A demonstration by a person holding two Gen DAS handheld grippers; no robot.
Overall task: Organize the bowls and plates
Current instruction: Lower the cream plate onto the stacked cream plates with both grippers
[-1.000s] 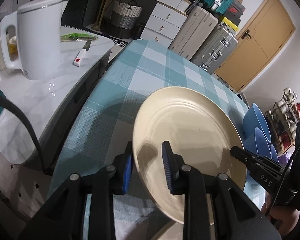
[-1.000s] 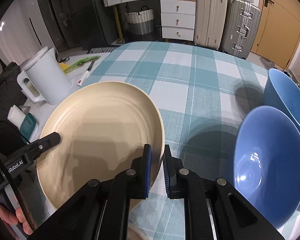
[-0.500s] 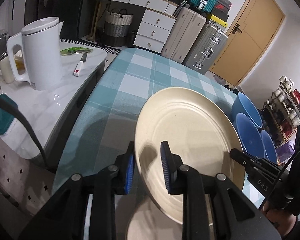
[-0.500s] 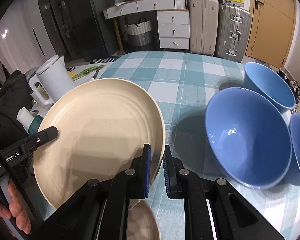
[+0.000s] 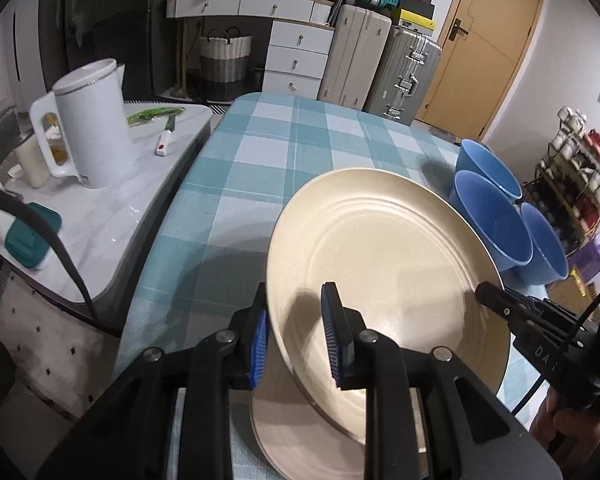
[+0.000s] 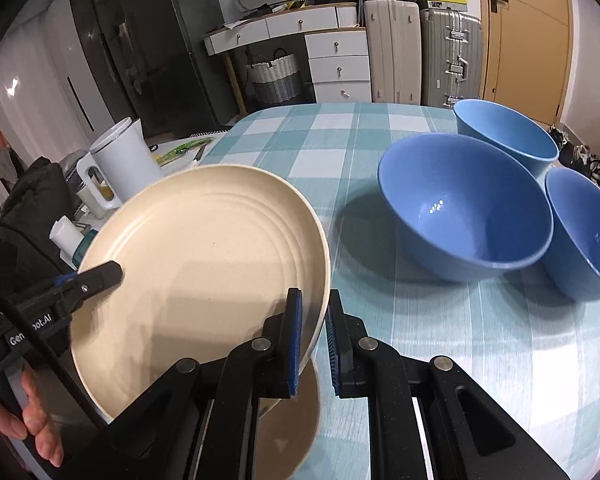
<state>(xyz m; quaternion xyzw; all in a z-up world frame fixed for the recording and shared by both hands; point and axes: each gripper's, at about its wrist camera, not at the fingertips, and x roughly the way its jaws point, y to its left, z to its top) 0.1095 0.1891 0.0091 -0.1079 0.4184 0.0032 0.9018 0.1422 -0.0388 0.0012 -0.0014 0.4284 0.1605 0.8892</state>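
A cream plate [image 5: 380,264] hangs tilted above the checked table, held at two rims. My left gripper [image 5: 296,340] straddles its near-left rim, jaws fairly wide around it. My right gripper [image 6: 314,338] is shut on the plate's right rim [image 6: 320,280]. A second cream plate [image 5: 300,440] lies flat on the table under it, also visible in the right wrist view [image 6: 292,420]. Three blue bowls [image 6: 464,208] stand to the right; they also show in the left wrist view [image 5: 496,216].
A white kettle [image 5: 92,124] stands on a marble side table [image 5: 100,232] at the left, with a knife [image 5: 166,136] and small containers. Suitcases [image 5: 380,64] and drawers stand behind the checked table [image 5: 284,148].
Both grippers carried the plate up and back toward the near edge. The bowls came fully into view and the second plate now shows beneath.
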